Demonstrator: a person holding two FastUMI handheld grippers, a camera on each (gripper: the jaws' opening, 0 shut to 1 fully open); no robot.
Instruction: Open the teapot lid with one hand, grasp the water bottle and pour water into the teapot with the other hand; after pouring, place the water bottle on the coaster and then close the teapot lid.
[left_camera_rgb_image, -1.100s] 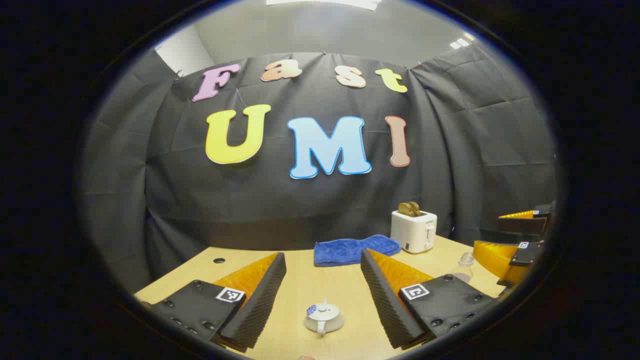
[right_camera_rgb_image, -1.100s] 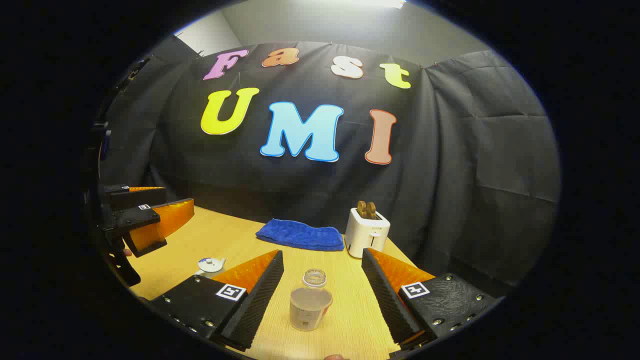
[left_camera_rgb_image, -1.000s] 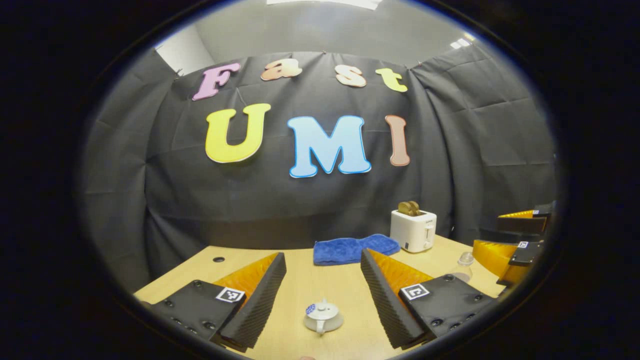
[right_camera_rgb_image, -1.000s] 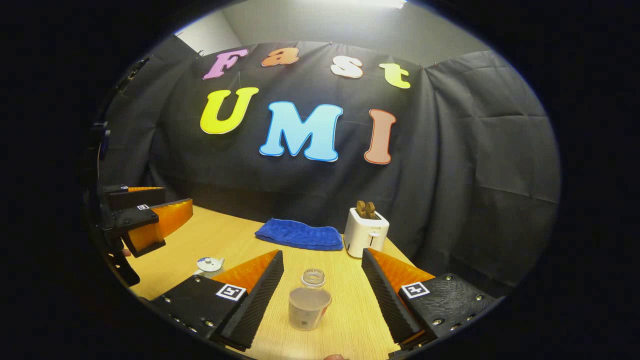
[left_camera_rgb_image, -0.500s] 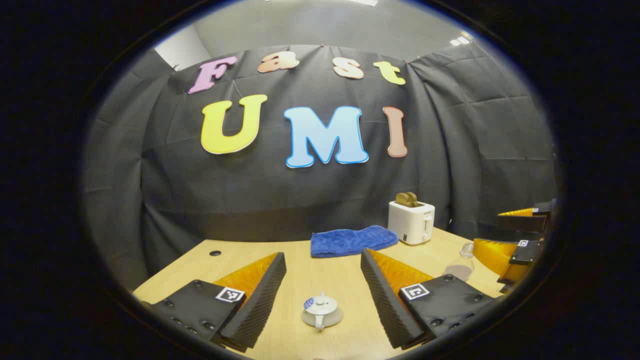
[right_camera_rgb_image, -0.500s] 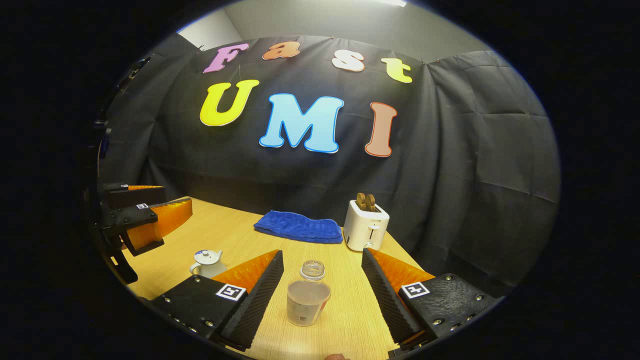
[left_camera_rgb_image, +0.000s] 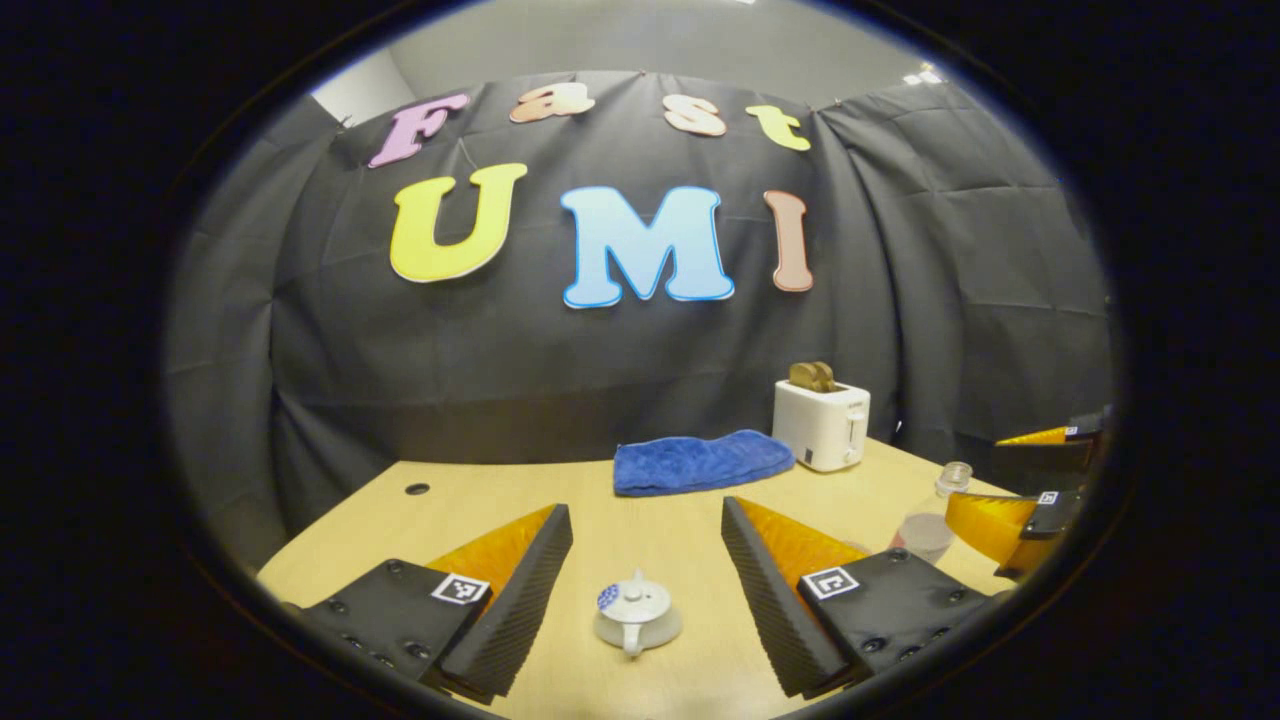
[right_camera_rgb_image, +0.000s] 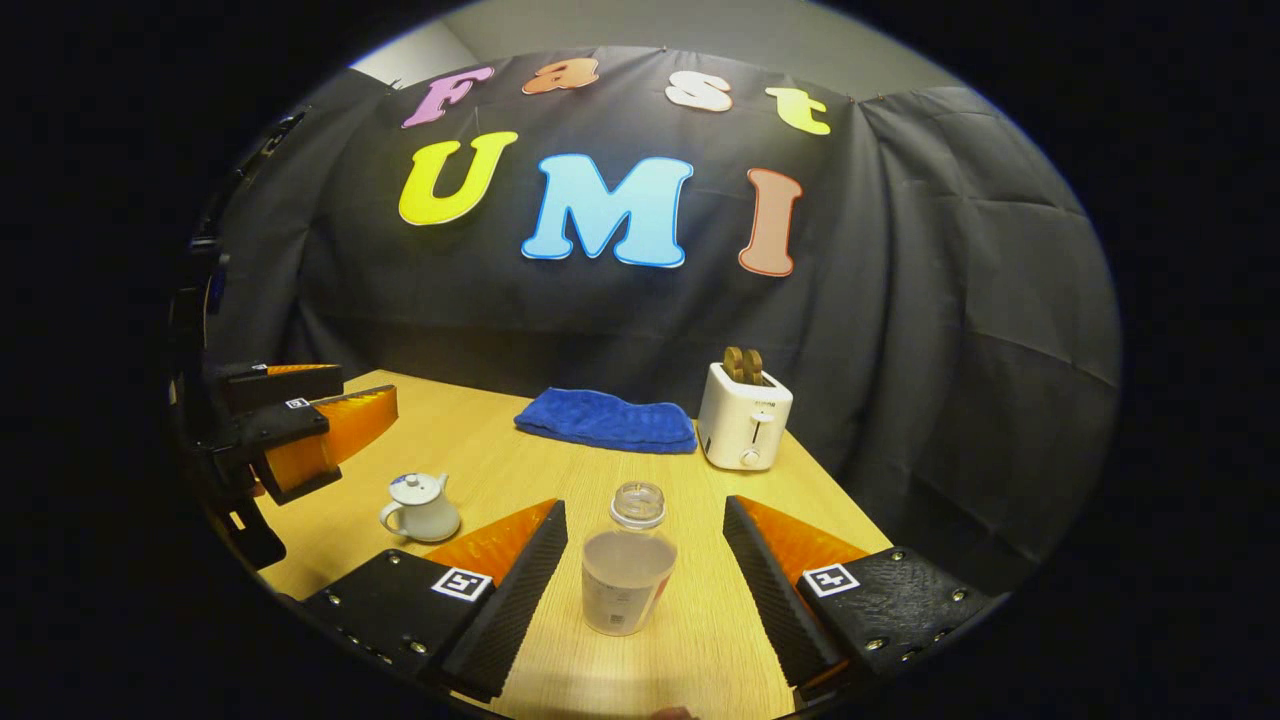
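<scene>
Overhead, a pale grey ceiling tops the booth, whose black cloth wall hangs in creased folds behind a light wooden desk with fine straight grain. A round cable hole sits near the desk's far left corner in the left gripper view. At the back of the desk a folded blue towel lies just beside a white toaster with two brown slices standing in its slots.

The left gripper hovers with its fingers spread wide and released, gripping nothing; the small white teapot stands on the desk between them, lid on. In the right gripper view the same teapot stands to the left, near the left gripper.

The right gripper is likewise spread apart and empty. The clear water bottle, uncapped and partly filled, stands upright on the desk between its fingers, touching neither. In the left gripper view the bottle stands far right, beside the right gripper.
</scene>
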